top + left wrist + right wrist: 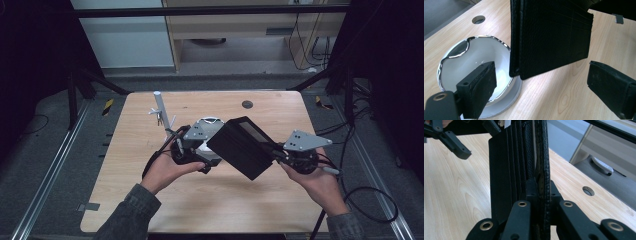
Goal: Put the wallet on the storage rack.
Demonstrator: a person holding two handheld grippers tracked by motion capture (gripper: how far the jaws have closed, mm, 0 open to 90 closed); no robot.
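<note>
A black leather wallet (245, 147) hangs open above the middle of the wooden table (220, 200). My right gripper (278, 155) is shut on one of its flaps. In the right gripper view the jaws clamp the textured outer flap (541, 165), and the card-slot side (506, 170) hangs free to the left. My left gripper (202, 155) stands open just left of the wallet. In the left gripper view the wallet's lower corner (551, 37) hangs ahead of the gripper (544, 85), apart from both pads (480, 87). A white dish with a shiny rim (474, 60) sits on the table under the left jaw.
A white upright stand (161, 112) rises at the table's back left. A round cable hole (247, 104) lies near the back edge. Cables trail off to the right of the table (370, 200). Metal rails run along both sides on the floor.
</note>
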